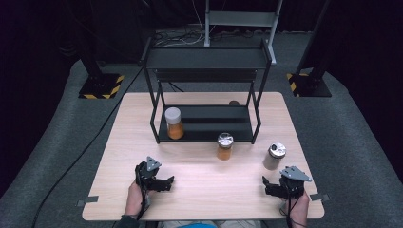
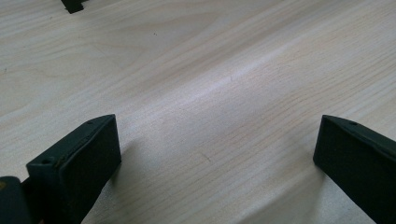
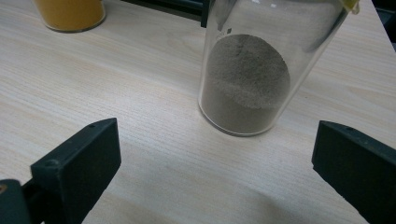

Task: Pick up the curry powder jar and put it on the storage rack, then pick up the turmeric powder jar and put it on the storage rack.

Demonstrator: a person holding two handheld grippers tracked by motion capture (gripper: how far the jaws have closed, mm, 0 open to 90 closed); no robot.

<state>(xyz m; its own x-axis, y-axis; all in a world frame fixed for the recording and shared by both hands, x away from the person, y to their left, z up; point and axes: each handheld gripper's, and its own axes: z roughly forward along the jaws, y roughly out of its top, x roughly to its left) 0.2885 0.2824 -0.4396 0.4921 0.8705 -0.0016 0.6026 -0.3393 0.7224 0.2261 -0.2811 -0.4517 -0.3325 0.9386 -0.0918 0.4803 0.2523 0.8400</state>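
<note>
Resting low near the front edge of the wooden table [image 1: 204, 190], the two hands each hold a gripper. The left hand [image 1: 135, 197] comes up from the bottom of the high view and holds the left gripper [image 1: 164, 183], which points to the right, across the table. In the left gripper view its two black jaws stand wide apart with bare wood between them. It holds nothing.

The right hand [image 1: 299, 206] sits near the front right corner. The right gripper [image 1: 267, 186] points left and a little away from the person. A grey three-cornered plate sits on top of it. In the right gripper view the jaws stand wide apart too, and they hold nothing.

Just ahead of those open jaws stands the grey powder jar [image 3: 257, 70]. It is a clear jar, upright on the wood, partly full of grey powder. In the high view the jar has a shiny lid and stands just beyond the right gripper, not touching it.

An orange jar [image 1: 224, 146] stands upright near the middle of the table, well to the left of the grey one. Behind it is a black shelf rack [image 1: 209, 61]. Another orange jar with a pale lid [image 1: 174, 123] stands on the rack's bottom shelf, at its left end.
</note>
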